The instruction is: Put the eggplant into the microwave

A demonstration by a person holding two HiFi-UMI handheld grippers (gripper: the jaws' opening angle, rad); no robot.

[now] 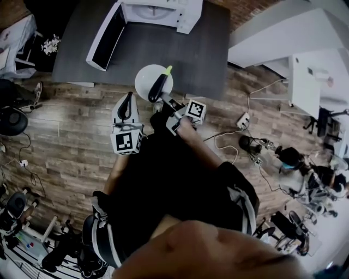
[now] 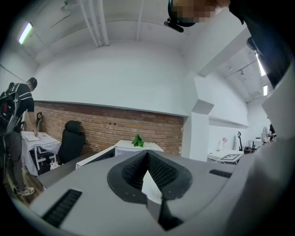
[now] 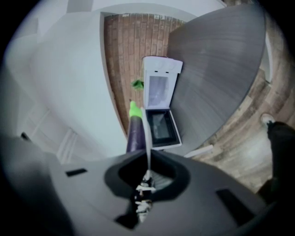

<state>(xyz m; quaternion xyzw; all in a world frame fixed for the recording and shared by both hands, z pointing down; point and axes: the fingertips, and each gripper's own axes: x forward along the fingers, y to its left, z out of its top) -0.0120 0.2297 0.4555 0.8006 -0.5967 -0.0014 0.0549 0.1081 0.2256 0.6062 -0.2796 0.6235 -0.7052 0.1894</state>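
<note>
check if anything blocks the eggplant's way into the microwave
Nothing visible does. The microwave has its door open, and only bare table lies between it and the eggplant on the plate the right gripper holds.

A wood-plank floor (image 1: pixel 65 136) (boards in mixed browns) lies under a dark grey table (image 1: pixel 202 60). Beyond it a brick wall (image 2: pixel 115 125) runs below white plaster, a black office chair (image 2: pixel 71 140) stands before it, and a strip light (image 2: pixel 25 33) glows overhead.

Dim, soft focus; fisheye warp; dark corners
</note>
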